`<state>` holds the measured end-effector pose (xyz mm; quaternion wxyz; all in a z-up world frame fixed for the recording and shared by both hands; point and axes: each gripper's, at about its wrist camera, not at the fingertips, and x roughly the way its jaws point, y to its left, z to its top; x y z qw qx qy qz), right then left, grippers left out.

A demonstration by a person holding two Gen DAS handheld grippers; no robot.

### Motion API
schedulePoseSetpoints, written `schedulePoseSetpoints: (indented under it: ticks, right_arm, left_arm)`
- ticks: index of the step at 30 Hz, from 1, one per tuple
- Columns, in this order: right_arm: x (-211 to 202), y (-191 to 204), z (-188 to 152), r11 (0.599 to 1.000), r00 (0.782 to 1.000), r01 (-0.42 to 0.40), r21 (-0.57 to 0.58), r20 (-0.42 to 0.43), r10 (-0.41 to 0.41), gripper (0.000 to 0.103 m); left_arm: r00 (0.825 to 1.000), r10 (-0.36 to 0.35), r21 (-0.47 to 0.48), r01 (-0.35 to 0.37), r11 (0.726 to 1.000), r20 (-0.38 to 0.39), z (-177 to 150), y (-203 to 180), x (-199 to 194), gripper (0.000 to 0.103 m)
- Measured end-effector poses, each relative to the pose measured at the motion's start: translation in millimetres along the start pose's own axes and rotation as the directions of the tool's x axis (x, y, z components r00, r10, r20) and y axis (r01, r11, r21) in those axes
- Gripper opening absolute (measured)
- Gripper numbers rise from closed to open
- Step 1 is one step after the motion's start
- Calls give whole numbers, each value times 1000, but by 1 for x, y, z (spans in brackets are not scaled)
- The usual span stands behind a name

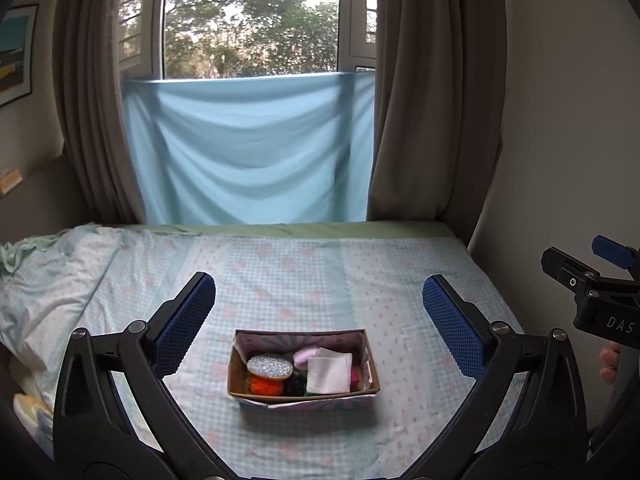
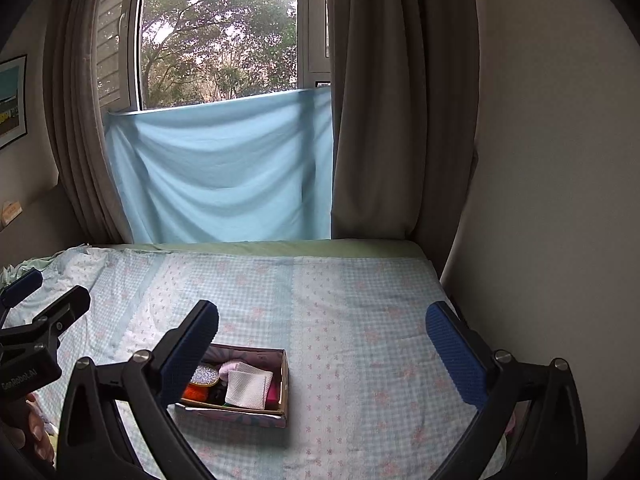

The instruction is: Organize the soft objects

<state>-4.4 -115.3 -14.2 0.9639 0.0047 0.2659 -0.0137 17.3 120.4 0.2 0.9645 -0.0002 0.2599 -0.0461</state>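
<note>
I've got both grippers, left and right, spread wide and empty above the bed, the box of soft bits sitting lower centre, so I reckon next comes reaching for the white cloth.

Open bedsheet around box

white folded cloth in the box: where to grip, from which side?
Judging by its pose, take the white folded cloth from above, by its upper edge, which lies raised over the other items. It sits on top of the pile in the cardboard box, whose walls block a side approach. Either gripper would do: the left gripper and the right gripper are both open and empty.
</note>
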Motion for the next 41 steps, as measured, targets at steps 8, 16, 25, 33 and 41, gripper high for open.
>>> schedulePoseSetpoints:
  ticks: [8, 16, 25, 33, 41]
  right_arm:
    - [0, 1, 0, 1000, 1000, 6, 7, -4, -6, 103]
    - [-1, 2, -1, 1000, 1000, 8, 14, -5, -8, 103]
    - [-1, 2, 0, 1000, 1000, 13, 13, 1, -13, 103]
    - [1, 2, 1, 999, 1000, 18, 27, -1, -18, 103]
    - [14, -2, -1, 999, 999, 15, 29, -39, -14, 103]
  left_arm:
    - [1000, 8, -2, -8, 1000, 8, -1, 0, 3, 103]
    - [1000, 17, -7, -16, 1000, 7, 1, 2, 4, 103]
    - [1000, 6, -37, -6, 999, 1, 1, 9, 6, 103]
    - [997, 70, -35, -69, 997, 13, 0, 10, 8, 103]
    - [999, 32, -57, -33, 998, -29, -8, 8, 24, 103]
